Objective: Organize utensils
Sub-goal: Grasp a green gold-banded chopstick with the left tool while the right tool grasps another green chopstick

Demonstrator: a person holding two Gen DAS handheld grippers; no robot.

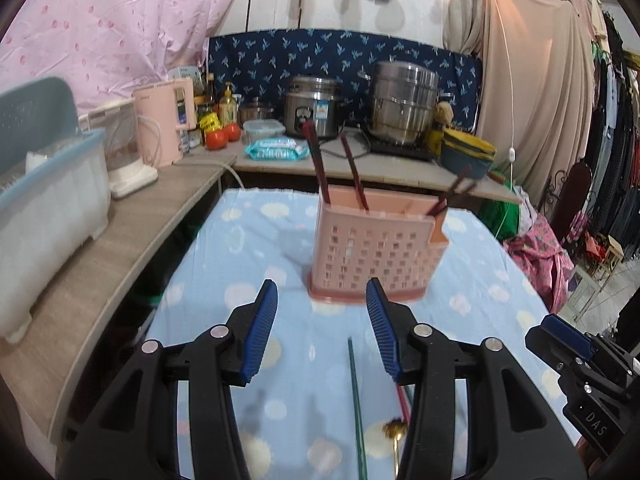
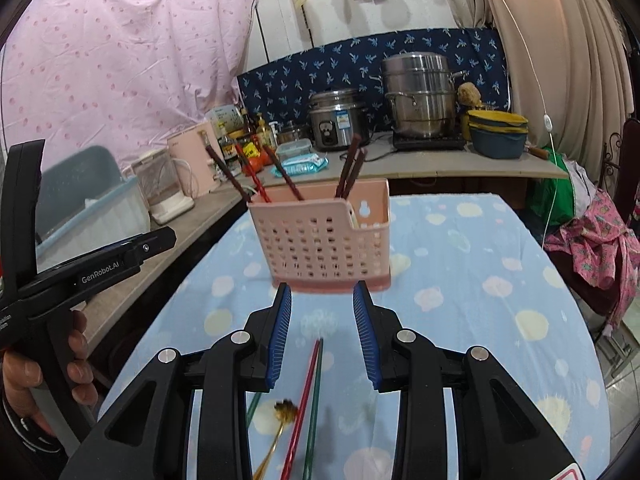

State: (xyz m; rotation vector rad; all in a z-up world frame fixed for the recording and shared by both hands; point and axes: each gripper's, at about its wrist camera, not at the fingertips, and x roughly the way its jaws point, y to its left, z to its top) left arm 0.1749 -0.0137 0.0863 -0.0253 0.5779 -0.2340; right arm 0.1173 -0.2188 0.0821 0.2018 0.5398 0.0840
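Your table [image 2: 500,280] wears a light blue cloth dotted with pale round shapes in cream, pink and white, soft and slightly creased. Near its middle stands the pink utensil holder [image 2: 320,240], a rigid plastic box with square perforations across its walls, a solid darker base and a keyhole hanging slot on its taller back panel. Dark brown chopsticks [image 2: 348,170] lean out of it, some to one side, two close together at the other; a red one [image 2: 250,170] slants among them.

Closer to you, on the cloth, a red chopstick [image 2: 304,404] and a green chopstick [image 2: 316,396] lie side by side, thin and straight, nearly touching at their far tips. Just beside them lies a gold spoon [image 2: 280,420] with a slender handle; its head looks ornate, though blur makes the shape hard to tell.

Your left gripper [image 1: 322,324] hovers short of the holder, jaws spread wide with nothing between the ribbed blue pads. Your right gripper [image 2: 322,332] hangs over the loose chopsticks, jaws likewise spread and empty.
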